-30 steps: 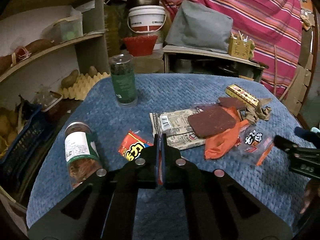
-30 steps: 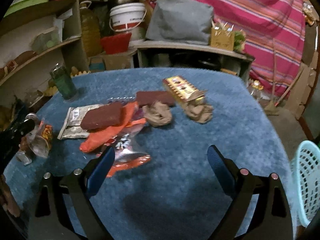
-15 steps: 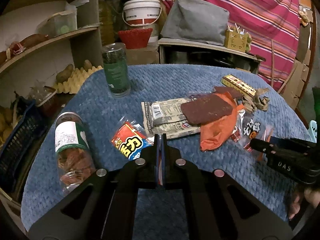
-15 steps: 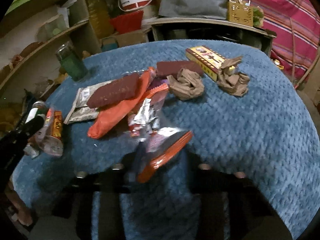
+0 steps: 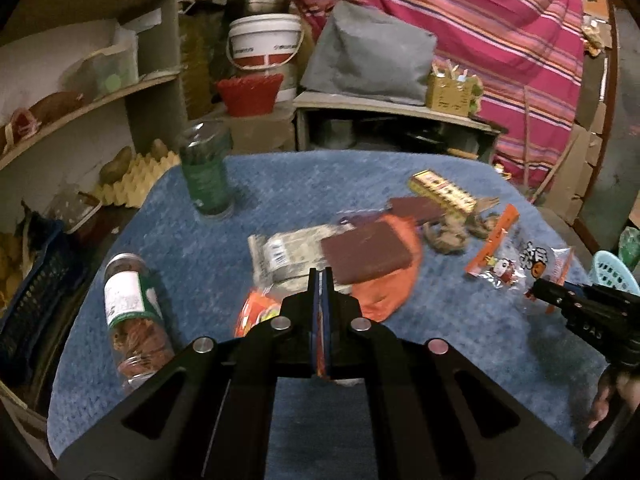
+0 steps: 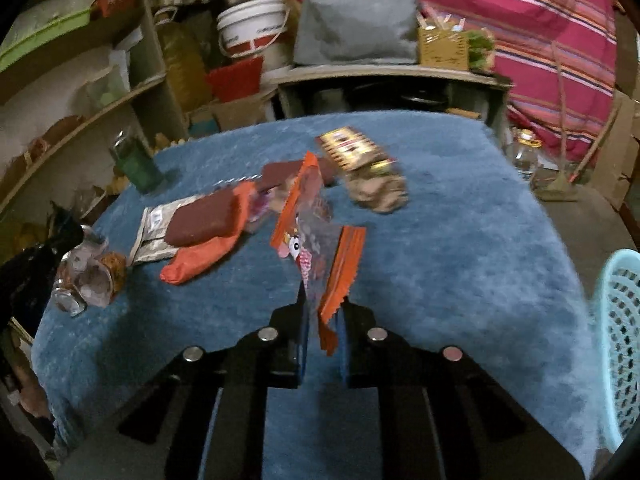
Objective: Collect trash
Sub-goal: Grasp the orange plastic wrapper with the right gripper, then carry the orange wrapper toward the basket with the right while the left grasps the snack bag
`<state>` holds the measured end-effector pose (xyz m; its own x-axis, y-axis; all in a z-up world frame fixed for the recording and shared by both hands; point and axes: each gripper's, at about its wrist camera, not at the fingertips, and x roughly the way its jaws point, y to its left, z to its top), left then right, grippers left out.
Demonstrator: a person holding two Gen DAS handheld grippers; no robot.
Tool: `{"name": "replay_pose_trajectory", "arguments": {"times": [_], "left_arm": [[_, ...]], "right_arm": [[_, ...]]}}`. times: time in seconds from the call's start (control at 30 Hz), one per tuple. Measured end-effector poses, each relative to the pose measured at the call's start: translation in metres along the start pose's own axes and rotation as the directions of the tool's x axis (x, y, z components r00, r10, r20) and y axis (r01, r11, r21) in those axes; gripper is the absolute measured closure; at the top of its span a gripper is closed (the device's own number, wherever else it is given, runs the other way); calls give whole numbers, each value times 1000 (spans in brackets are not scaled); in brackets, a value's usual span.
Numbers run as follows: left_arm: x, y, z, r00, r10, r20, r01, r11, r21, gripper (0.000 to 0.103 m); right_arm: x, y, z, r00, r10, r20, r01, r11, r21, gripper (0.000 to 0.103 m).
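Wrapper point(image 6: 320, 256) now off blue tablecloth point(image 6: 460, 248)

The letters "DAS" stand in pale print on the black body of the right gripper point(image 5: 538, 291), at the right edge of the left wrist view. The clear snack wrapper point(image 5: 520, 260) held there carries large dark characters, but they are too blurred to read. The fallen jar point(image 5: 130, 312) at the near left has a white label, and the silver packet point(image 5: 280, 254) shows a barcode; neither is readable.
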<state>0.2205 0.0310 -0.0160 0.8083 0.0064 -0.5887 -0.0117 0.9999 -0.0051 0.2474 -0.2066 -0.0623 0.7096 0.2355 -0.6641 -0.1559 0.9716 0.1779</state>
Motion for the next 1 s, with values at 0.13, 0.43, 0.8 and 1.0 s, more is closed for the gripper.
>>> {"name": "replay_pose_trajectory", "arguments": {"times": [0.13, 0.43, 0.8, 1.0], "left_arm": [[-13, -24, 15, 999, -32, 30, 32, 999, 26, 103], [-5, -61, 8, 999, -26, -47, 28, 999, 45, 103], [28, 4, -37, 983, 95, -159, -116, 985, -131, 33], [48, 14, -53, 972, 121, -200, -154, 975, -159, 18]], "right_arm": [[-27, -32, 1, 999, -20, 34, 19, 999, 36, 90], [-62, -95, -13, 993, -100, 55, 94, 990, 101, 90], [-48, -98, -29, 996, -88, 28, 85, 990, 111, 90], [-37, -87, -34, 997, -80, 9, 79, 992, 98, 90]]}}
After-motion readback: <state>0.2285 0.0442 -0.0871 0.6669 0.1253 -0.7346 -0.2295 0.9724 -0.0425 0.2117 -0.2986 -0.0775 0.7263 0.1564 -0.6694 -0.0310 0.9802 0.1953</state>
